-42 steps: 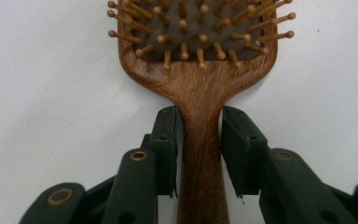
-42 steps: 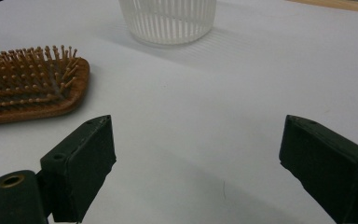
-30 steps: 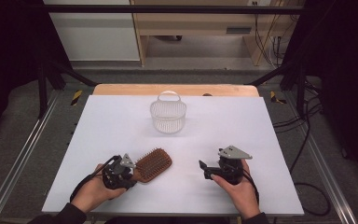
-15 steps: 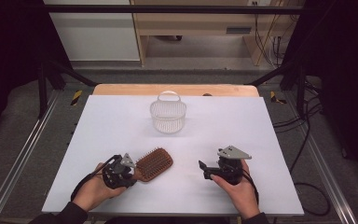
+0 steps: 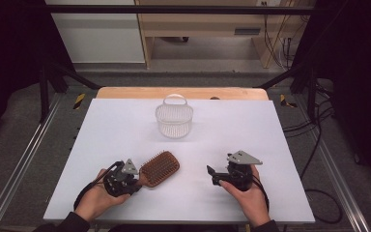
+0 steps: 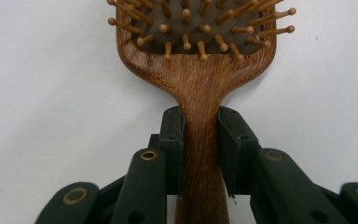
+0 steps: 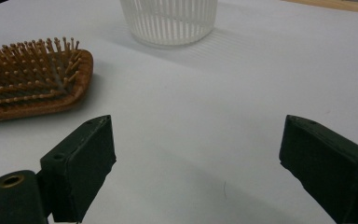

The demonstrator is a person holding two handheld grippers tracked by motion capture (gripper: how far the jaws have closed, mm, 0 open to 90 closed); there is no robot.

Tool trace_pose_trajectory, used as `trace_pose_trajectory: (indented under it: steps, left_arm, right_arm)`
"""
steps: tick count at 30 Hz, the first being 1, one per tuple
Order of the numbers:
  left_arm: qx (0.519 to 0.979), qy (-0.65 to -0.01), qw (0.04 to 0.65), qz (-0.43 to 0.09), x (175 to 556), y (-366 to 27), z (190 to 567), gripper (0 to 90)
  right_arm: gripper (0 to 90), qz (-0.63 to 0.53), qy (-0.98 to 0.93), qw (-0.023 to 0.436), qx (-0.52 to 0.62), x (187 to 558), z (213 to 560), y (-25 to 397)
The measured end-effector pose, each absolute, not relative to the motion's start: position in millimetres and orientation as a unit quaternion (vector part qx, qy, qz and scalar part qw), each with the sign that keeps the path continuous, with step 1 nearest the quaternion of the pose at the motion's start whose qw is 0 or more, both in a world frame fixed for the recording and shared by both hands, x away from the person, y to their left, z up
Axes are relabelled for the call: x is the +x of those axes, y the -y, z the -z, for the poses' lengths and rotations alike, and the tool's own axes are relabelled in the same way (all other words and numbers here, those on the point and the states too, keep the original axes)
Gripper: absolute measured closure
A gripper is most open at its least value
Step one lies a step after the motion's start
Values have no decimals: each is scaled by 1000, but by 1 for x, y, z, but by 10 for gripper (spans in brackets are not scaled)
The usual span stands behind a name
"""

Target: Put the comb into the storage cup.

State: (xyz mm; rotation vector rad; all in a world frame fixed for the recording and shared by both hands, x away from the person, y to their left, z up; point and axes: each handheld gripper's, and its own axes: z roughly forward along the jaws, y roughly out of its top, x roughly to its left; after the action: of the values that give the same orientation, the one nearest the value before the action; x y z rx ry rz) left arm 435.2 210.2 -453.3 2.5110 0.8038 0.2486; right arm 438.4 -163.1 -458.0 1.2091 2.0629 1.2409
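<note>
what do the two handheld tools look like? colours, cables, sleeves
Both are black, with blocky black jaws and brass-coloured rivets at the links. The left tool and right tool each carry a grey three-cornered plate on top and trail a black cable. Dark sleeves at the wrists.

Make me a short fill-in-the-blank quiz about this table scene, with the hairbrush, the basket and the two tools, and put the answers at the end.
1. The left tool is shut on the hairbrush by its ____.
2. The right tool has its jaws ____, with nothing between them.
3. The hairbrush's bristles point ____.
4. The white basket stands on the table ____ from the person than the hairbrush.

Answers: handle; open; up; farther
</note>
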Motion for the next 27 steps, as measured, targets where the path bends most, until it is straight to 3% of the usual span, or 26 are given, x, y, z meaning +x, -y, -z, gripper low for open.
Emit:
trace_pose_trajectory:
  steps: [10, 27]
  left_arm:
    - [902, -289, 293, -133, 434, -208, 446, 726]
    - [893, -280, 324, -141, 435, -192, 440, 727]
  right_arm:
    - [87, -482, -736, 196, 433, 436, 449, 158]
    - [83, -519, -748, 69, 408, 453, 452, 107]
